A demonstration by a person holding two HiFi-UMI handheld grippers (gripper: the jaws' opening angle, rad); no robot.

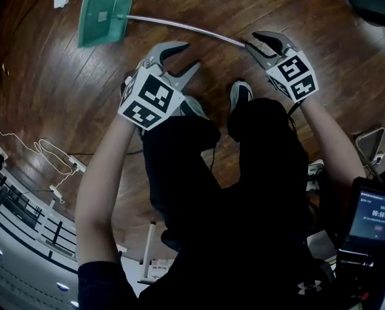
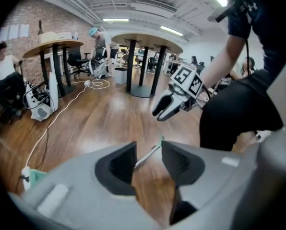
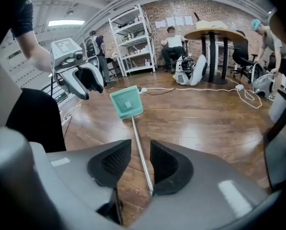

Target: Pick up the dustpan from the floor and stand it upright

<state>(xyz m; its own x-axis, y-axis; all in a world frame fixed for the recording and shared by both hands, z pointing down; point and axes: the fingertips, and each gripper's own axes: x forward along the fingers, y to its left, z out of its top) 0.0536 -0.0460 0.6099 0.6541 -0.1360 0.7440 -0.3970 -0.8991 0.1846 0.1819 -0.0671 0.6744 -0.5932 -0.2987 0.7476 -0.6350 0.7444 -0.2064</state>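
1. The teal dustpan (image 1: 104,17) lies flat on the wooden floor (image 1: 44,89).
2. Its metal handle (image 1: 179,28) runs between the spread jaws of the right claw (image 1: 252,41), which is not squeezing it.
3. The left claw (image 1: 190,54) is released and empty, near the handle.

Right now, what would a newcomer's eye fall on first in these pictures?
First the teal plastic dustpan with its long metal handle, lying on the dark wooden floor at the top of the head view. Next, the right gripper at the handle's free end, jaws apart with the handle between them, not yet clamped. The left gripper hangs open and empty, left of it.
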